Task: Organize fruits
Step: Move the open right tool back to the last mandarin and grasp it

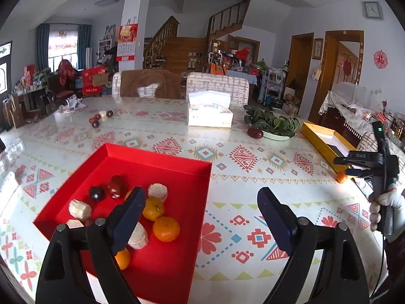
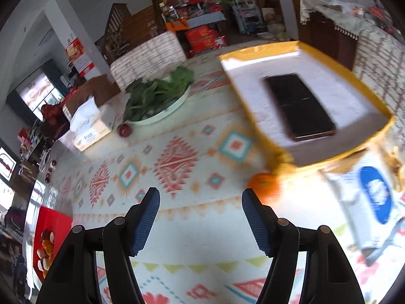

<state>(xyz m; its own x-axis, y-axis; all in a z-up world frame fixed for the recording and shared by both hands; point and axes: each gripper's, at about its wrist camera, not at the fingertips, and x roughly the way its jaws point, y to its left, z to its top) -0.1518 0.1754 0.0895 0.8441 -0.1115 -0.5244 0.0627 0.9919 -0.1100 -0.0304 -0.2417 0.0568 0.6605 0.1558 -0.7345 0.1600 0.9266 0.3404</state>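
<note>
My left gripper (image 1: 200, 212) hung with jaws apart and empty over the red tray's (image 1: 162, 157) near edge, its left finger hiding part of the oranges (image 1: 165, 228) inside. My right gripper (image 2: 201, 217), also agape, hovered beside a blurred orange (image 2: 263, 185) against the yellow box (image 2: 341, 68), far right of the tray.

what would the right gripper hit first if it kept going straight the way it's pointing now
Probably the patterned tablecloth. The right gripper is open and empty, angled down at bare cloth. The orange sits just right of that line, by the yellow box, so it would likely be missed; depth is unclear.
</note>
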